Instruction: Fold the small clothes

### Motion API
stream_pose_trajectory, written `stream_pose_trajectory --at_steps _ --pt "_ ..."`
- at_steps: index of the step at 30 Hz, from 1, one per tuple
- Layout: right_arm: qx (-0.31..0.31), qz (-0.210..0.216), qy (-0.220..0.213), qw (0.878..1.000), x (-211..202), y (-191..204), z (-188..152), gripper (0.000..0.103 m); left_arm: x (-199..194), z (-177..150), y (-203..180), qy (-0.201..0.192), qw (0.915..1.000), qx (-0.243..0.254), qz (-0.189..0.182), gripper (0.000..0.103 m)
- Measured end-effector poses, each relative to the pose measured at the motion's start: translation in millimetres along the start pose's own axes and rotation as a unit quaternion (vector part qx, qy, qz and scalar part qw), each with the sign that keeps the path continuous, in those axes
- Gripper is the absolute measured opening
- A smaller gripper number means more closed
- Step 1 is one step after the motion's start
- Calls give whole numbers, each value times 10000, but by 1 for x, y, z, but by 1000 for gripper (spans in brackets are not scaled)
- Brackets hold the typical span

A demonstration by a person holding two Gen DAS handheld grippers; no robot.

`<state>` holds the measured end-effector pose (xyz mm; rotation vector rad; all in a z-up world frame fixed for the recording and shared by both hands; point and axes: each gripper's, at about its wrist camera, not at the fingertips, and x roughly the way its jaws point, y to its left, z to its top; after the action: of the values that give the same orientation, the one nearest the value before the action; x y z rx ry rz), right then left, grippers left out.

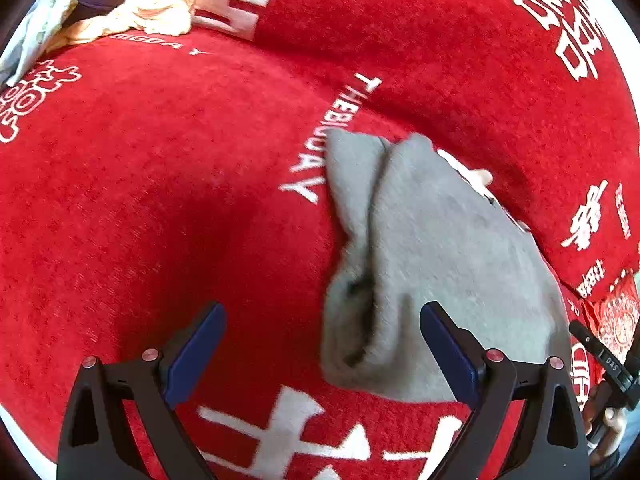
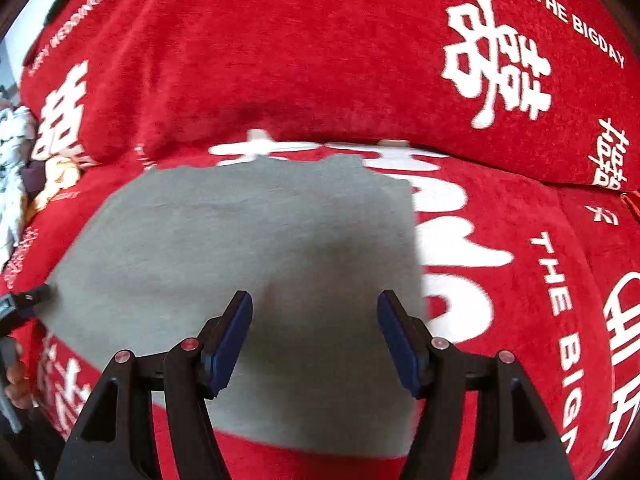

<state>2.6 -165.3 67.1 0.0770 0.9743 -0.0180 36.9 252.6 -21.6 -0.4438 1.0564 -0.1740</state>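
Grey garment (image 2: 248,264) lies flat on red blanket (image 1: 160,200) — left gripper (image 1: 322,344) and right gripper (image 2: 314,332) fingers spread, empty; clothes pile (image 1: 152,8) at eleven o'clock.

A flat grey knit garment (image 2: 240,280) lies on the red printed blanket (image 2: 320,60) under my right jaws (beside my left ones).

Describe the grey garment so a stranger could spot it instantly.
Start from the red blanket printed with white characters. The grey garment lies on it alone, ahead of both open grippers. It is plain grey, unlike the cream and dark clothes pile heaped far off.
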Motion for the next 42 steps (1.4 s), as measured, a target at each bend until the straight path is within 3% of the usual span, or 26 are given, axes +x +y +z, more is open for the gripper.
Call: stream_pose_trajectory --at_steps 8,12,14,17,18,21,28,33,35,42 --pt "-349 338 34 9988 -9 56 -11 69 20 6 -30 17 9990 203 -390 98" --pt "-466 404 92 9981 -8 70 -12 69 21 8 -30 -67 9926 199 -1194 98" --pt "-521 452 123 9975 -6 76 -9 69 23 7 -29 -145 9915 198 -1280 94" --pt "-630 518 214 9964 -1 89 3 69 23 5 -23 -310 9896 46 -1405 61" --pt "-669 560 242 9959 2 95 9 69 25 6 -18 -235 9874 -77 -1561 39" --pt "-714 793 414 9934 14 116 30 69 32 10 -9 -71 9832 -382 -1786 30" --pt "-754 1262 1072 9833 77 194 87 75 21 11 -32 -433 9897 75 -1361 24" --pt "-637 1487 1808 9701 129 243 116 77 14 7 -53 -723 9922 495 -890 24" --pt "-753 1517 2192 9609 148 264 124 78 12 5 -61 -849 9916 665 -715 24" --pt "-1041 1356 2891 9419 172 307 139 79 7 -5 -87 -1148 9841 1324 -286 24"
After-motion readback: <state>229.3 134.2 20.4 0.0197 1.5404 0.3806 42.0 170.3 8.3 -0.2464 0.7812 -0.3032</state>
